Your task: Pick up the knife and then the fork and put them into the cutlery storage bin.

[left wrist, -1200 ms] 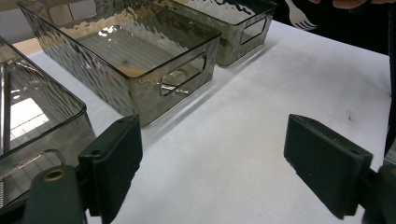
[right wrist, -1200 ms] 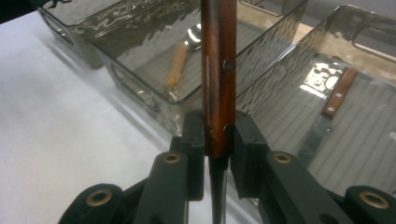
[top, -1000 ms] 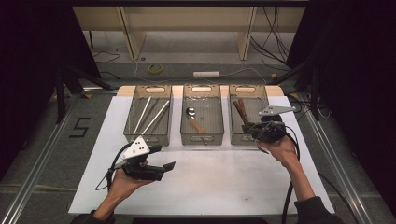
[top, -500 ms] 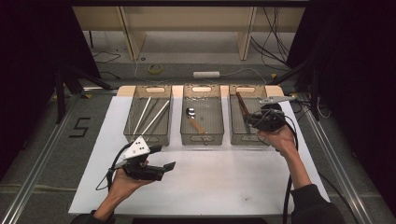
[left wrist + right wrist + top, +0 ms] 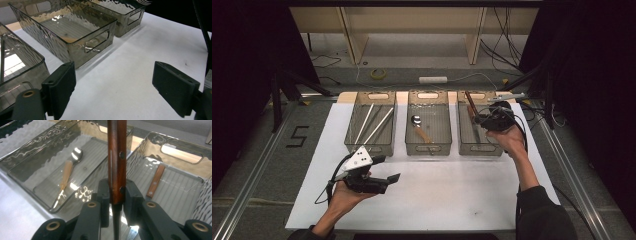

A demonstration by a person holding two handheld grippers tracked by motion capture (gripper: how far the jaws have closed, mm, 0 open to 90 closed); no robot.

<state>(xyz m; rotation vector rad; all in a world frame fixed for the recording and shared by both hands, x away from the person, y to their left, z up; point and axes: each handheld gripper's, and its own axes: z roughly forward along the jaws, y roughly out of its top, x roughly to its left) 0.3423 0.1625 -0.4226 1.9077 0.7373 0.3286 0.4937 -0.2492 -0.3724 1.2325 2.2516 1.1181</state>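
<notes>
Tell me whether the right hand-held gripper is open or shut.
Shut: the right hand-held gripper clamps a wooden-handled knife between its pads, above the right bin.

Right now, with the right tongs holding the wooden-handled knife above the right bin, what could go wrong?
1. The right tongs pinch the knife only near the handle's end, so it may swing or slip.
2. Another wooden-handled utensil already lies in the right bin; a dropped knife could land across it.
3. The bin's rim is close, and the knife could catch on it when lowered.
</notes>
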